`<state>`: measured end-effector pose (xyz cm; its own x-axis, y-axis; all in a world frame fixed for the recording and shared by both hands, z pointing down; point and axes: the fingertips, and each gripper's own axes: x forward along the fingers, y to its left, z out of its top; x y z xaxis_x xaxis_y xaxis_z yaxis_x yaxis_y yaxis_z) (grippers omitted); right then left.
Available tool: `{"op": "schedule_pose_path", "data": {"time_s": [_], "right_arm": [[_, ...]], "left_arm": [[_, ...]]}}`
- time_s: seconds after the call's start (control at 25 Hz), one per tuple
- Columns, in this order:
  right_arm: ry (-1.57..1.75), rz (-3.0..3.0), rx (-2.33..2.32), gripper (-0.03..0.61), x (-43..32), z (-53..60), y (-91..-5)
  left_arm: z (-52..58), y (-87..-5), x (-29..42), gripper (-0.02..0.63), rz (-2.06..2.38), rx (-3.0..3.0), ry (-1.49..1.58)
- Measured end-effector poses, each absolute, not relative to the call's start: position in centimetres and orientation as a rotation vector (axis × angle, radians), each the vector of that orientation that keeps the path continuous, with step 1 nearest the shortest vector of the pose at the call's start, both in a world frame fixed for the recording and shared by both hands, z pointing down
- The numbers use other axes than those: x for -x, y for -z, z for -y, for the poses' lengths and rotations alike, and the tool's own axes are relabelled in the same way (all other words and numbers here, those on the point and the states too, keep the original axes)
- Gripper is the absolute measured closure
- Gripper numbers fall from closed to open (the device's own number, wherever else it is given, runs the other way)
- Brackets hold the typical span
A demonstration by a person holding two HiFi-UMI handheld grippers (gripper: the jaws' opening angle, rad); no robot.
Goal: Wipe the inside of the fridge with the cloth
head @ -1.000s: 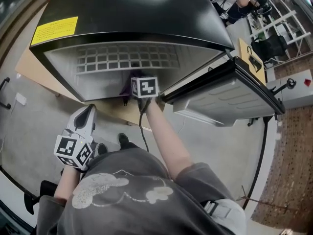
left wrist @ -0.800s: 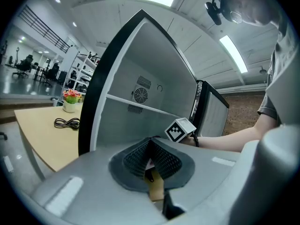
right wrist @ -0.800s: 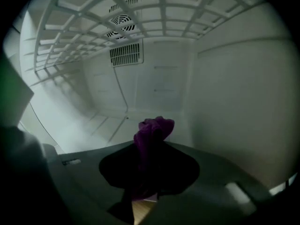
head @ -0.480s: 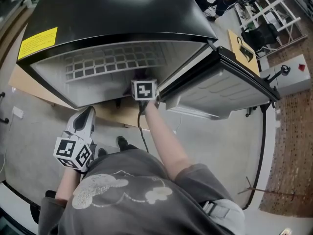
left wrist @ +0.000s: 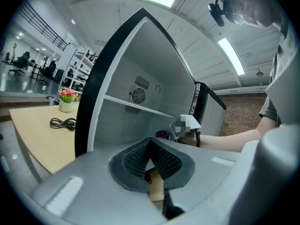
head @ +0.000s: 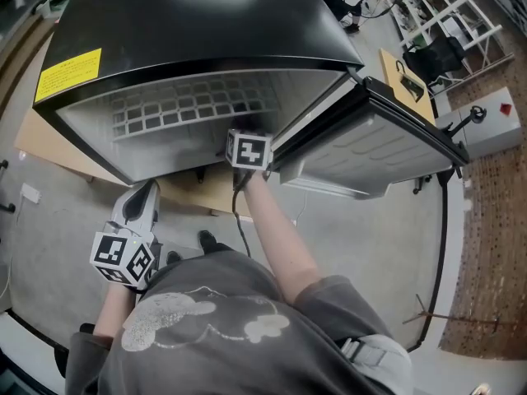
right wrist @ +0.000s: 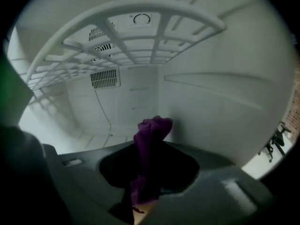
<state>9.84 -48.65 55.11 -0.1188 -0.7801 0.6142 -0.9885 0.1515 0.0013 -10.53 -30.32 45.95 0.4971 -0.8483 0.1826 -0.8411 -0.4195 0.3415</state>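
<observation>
Inside the fridge, under its wire shelf, the right gripper clenches the purple cloth. Only a small tuft protrudes, so pressing hard may scrape bare jaws on the wall. The left gripper hangs outside the fridge, closed and empty.

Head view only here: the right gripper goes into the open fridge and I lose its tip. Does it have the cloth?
Observer: Yes. In the right gripper view, the right gripper is shut on a purple cloth, whose end sticks out past the jaws.
Operator: And the left one, down by the person's side, is it carrying anything?
Observer: No. The left gripper view shows the left gripper shut with nothing between its jaws, outside the fridge.
</observation>
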Motion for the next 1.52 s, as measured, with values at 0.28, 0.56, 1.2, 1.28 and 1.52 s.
{"op": "schedule_pose_path", "data": {"time_s": [0.28,0.56,1.2,1.28,1.52], "right_arm": [[-0.611,1.897,-1.850,0.489,-12.2,46.0,-55.6],[-0.707,1.933,-1.827,0.489,-11.1,41.5,-56.4],[-0.709,1.993,-1.815,0.489,-10.5,29.4,-58.5],[-0.713,1.998,-1.808,0.489,-11.4,29.5,-58.9],[-0.738,2.066,-1.798,0.489,-11.3,25.0,-57.6]], "left_arm": [[29.1,-46.1,11.2,0.595,1.368,-2.369,0.014],[26.7,-46.1,12.1,0.595,1.322,-2.395,0.006],[22.8,-50.2,20.3,0.595,1.442,-2.298,-0.007],[22.9,-50.8,19.4,0.595,1.446,-2.279,0.005],[19.7,-49.2,18.9,0.595,1.466,-2.286,0.012]]}}
